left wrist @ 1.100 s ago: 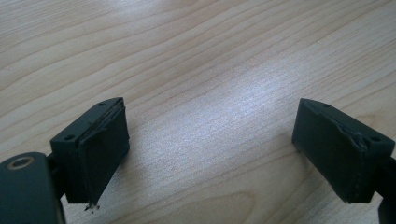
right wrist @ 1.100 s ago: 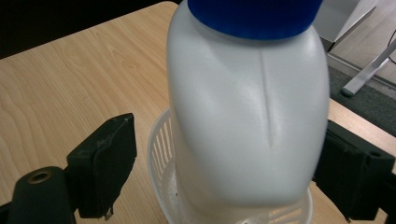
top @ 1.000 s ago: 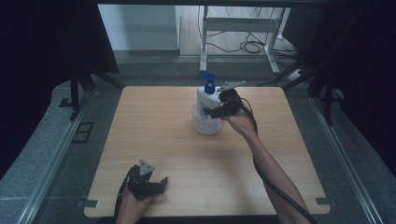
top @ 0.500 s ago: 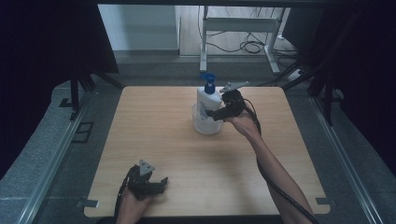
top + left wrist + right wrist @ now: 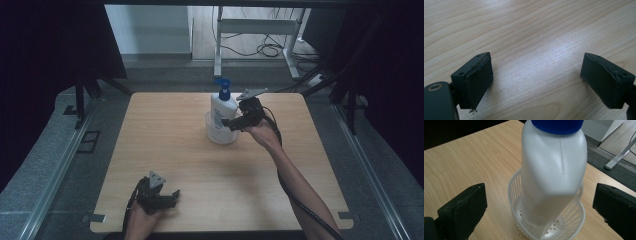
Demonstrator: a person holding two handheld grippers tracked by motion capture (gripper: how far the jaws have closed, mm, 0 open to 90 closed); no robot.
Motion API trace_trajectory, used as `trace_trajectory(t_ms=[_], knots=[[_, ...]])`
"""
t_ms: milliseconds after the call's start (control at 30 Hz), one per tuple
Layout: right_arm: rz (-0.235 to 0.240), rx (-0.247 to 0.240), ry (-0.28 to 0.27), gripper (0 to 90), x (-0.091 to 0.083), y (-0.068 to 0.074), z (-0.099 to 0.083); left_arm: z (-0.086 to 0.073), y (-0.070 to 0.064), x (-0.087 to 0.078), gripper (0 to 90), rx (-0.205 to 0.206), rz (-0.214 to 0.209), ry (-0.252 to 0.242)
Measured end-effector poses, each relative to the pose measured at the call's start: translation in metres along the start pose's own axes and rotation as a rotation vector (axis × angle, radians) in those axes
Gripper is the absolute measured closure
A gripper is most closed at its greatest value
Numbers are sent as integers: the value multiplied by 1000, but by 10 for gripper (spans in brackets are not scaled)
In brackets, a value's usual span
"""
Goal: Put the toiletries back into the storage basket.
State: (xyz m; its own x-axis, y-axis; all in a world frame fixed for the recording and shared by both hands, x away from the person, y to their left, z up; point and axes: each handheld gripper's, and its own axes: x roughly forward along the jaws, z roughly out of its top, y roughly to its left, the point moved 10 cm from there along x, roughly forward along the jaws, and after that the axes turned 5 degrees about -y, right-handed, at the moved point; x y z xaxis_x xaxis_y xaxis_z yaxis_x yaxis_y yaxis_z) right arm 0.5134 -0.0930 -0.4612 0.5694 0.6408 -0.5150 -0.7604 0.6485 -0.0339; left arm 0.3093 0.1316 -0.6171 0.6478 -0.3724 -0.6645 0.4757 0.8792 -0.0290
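Over the past second the right gripper [image 5: 231,123] has drawn back a little from the bottle [image 5: 222,116], its hand sliding toward the table's right side, while the bottle itself has kept its place and the left gripper [image 5: 171,195] has stayed put near the front edge. At the far middle of the wooden table [image 5: 165,130], the white bottle with its blue pump [image 5: 223,89] stands in a white slotted basket [image 5: 220,136], leaning against the basket wall in the right gripper view, its base down among the drain holes. The right gripper sits just beside the bottle on its right, and the right gripper view shows its jaws spread wide, one on each side of the bottle [image 5: 552,175] and basket [image 5: 571,217], touching neither. The left gripper, well apart from all this at the near left of the table, also has its jaws wide open, with bare wood grain between them in the left gripper view [image 5: 534,75]. The count: one bottle, one basket, two grippers, each held in a hand, and one table. A black cable trails back along the right forearm [image 5: 295,175] toward the near edge. Beyond the table, a metal stand [image 5: 255,30] and loose cables lie on the floor.
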Motion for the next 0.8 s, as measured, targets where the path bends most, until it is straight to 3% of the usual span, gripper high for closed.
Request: trace_trajectory(t_ms=[800], knots=[[-9, -17, -8, 0, -30, 1, -6, 0, 0, 0, 106, 0, 0, 0]])
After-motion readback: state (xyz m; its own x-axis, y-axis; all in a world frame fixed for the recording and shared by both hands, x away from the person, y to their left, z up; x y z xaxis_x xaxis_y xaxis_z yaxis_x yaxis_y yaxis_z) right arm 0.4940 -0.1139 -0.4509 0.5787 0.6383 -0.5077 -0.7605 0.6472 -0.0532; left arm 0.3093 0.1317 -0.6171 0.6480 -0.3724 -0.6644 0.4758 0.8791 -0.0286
